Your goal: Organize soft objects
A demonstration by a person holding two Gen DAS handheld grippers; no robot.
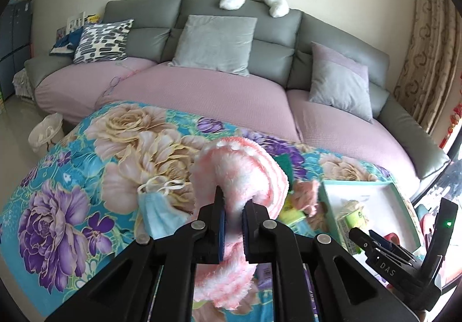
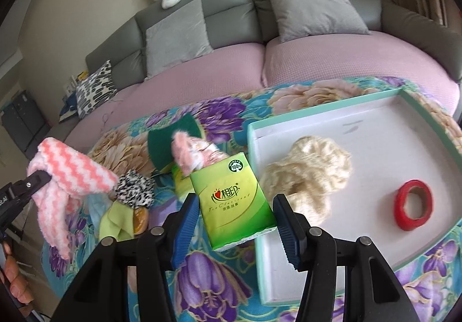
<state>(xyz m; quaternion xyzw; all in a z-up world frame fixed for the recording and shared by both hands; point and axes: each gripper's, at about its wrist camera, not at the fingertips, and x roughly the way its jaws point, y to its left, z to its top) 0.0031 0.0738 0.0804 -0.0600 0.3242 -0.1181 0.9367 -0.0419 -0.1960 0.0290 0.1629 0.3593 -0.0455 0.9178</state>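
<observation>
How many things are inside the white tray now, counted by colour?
Cream: 1, the fluffy cream cloth
Red: 1, the tape roll
Total: 2 in the tray
The green tissue pack leans over the rim, so it is not counted.

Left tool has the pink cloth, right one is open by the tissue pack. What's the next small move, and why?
Probably carry the left tool, shut on the pink striped cloth, right toward the tray. The cloth hangs clear of the floral blanket, and the tray holds only cream yarn and red tape.

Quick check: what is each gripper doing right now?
Left gripper: shut on the fluffy pink-and-white zigzag cloth.
Right gripper: open, its fingers either side of the green tissue pack.
</observation>
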